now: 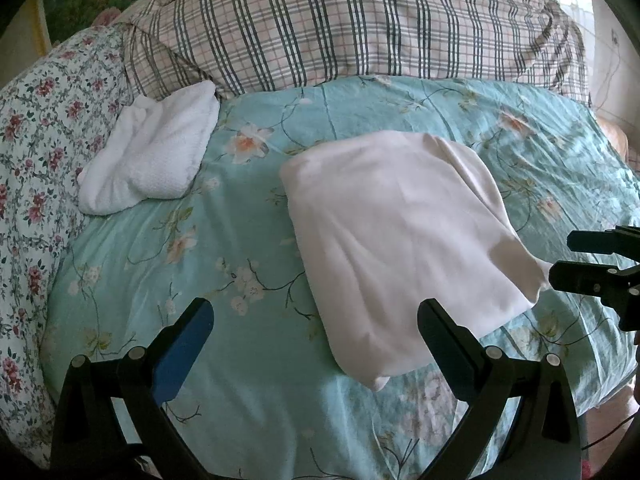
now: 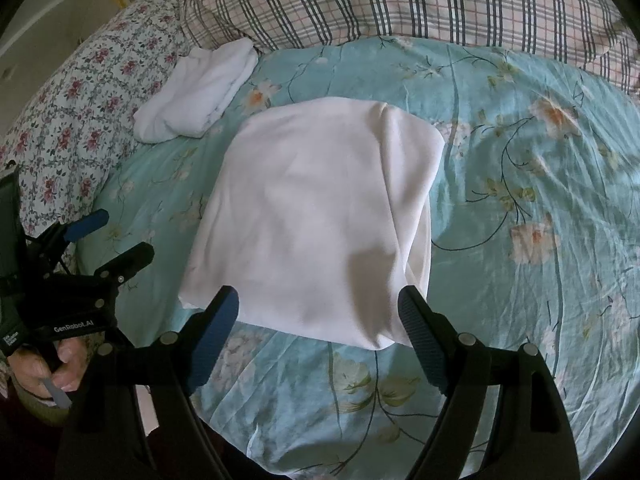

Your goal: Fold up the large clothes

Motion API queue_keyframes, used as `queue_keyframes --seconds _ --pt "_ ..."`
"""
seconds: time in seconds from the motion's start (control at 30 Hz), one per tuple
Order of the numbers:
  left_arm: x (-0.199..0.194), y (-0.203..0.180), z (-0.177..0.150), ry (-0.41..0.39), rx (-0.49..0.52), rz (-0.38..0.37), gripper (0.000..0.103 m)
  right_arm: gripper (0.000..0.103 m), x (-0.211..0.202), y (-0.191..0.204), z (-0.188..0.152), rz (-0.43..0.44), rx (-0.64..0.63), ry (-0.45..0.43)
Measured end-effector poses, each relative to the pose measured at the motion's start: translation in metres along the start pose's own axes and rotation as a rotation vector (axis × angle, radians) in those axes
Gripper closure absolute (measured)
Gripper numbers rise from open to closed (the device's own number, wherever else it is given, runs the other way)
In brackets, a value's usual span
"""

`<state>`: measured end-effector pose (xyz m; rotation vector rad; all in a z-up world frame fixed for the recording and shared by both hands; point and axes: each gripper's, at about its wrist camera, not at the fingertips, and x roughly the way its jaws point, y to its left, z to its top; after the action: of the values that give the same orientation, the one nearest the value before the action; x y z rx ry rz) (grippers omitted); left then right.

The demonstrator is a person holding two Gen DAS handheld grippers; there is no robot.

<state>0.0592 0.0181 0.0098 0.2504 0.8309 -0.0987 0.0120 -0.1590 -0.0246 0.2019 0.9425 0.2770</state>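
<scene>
We find both claws released and empty, the left gripper [image 1: 316, 320] and right gripper [image 2: 318, 308] hovering at the folded white garment [image 2: 316, 216]; we advise gripping its near corners evenly.

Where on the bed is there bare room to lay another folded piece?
Free: teal sheet right of the folded garment, up to the plaid pillow; also the near strip left of the garment, below the towel. Crowded: far left, where towel meets floral pillow.
</scene>
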Motion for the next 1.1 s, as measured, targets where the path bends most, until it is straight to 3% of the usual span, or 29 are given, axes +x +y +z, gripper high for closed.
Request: queue_keyframes --seconds 1.1 --pt "0.004 0.005 0.009 -0.001 -0.004 0.022 0.001 0.021 -0.003 0.0 0.013 0.016 0.007 -0.003"
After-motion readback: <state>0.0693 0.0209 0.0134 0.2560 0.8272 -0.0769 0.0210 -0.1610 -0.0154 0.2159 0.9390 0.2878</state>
